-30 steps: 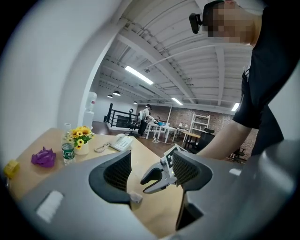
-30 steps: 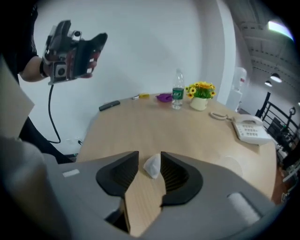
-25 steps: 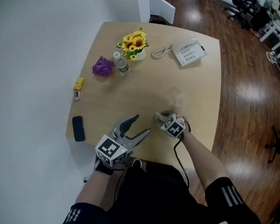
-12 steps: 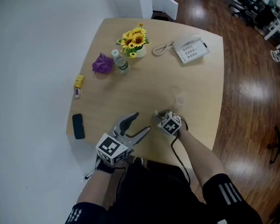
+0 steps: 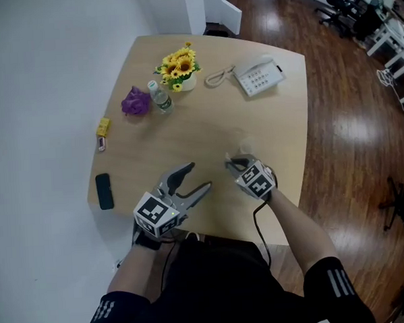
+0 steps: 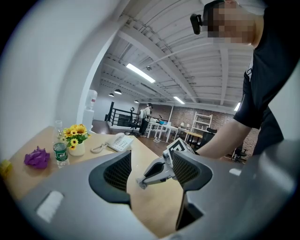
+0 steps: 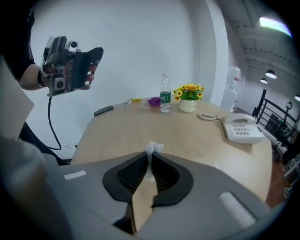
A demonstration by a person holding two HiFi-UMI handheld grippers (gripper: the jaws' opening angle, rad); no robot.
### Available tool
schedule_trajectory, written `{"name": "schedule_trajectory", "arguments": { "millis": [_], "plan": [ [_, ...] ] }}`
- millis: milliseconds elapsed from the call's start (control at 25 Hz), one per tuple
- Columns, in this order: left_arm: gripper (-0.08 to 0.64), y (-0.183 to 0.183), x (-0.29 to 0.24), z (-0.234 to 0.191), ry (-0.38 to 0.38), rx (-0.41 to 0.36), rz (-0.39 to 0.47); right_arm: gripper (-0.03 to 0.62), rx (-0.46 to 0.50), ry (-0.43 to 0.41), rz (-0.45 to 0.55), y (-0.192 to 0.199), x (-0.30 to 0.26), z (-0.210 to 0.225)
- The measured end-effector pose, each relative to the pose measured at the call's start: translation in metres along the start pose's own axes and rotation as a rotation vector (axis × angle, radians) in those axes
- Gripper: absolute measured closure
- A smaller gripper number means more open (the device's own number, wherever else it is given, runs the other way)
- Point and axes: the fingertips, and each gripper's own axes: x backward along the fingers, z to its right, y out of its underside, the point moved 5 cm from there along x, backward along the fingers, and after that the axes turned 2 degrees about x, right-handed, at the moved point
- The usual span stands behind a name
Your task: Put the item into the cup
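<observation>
So the item, a little white scrap, is pinched between my right gripper's jaws, which are closing on it just above the worktop, close to its near edge. The clear cup sits just beyond, pretty hard to make out. My left gripper hangs wide open with nothing in it, also by the near edge.
</observation>
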Motion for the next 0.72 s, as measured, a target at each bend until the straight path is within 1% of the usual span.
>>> {"name": "schedule_trajectory", "arguments": {
  "millis": [160,320,480,720],
  "plan": [
    [0.29,-0.003,-0.01,0.005,0.025,-0.009,0.002,0.555,-0.013,0.079,0.012,-0.001,0.031,0.03],
    [0.29,-0.003,-0.017,0.01,0.046,-0.008,-0.001,0.555,-0.024,0.139,-0.004,0.002,0.046,0.057],
    [0.29,-0.001,-0.019,0.011,0.053,-0.006,-0.008,0.555,-0.027,0.15,-0.05,0.01,0.041,0.074],
    [0.29,0.002,-0.021,0.009,0.052,-0.007,-0.023,0.555,-0.026,0.149,-0.131,0.02,0.02,0.087]
  ]
}}
